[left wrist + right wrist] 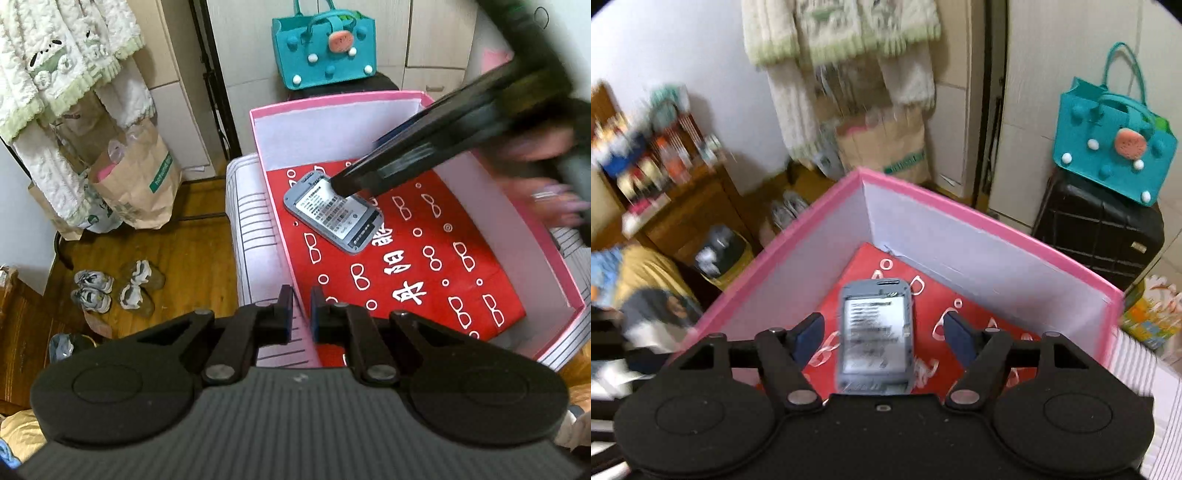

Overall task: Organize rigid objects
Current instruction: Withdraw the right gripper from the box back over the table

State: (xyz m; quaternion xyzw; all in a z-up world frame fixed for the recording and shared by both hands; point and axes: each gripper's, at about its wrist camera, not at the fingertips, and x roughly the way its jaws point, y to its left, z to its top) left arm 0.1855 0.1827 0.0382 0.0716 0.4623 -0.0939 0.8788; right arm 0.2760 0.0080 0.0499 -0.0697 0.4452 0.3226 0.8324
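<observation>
Pink box [406, 99] holds grey device [332, 214], label blurred; my right gripper [882, 332] fingers spread wide around it, left gripper [301, 310] nearly closed, empty.

A grey phone [332, 212] lies face down on red paper [399, 258] inside a pink box [258, 147]. The right hand-held gripper [341, 186] reaches in from the upper right, its tip over the phone's top end. The left hand-held gripper [301, 310], fingers nearly together, hovers at the box's near-left wall. A teal bag [325, 48] stands behind.
</observation>
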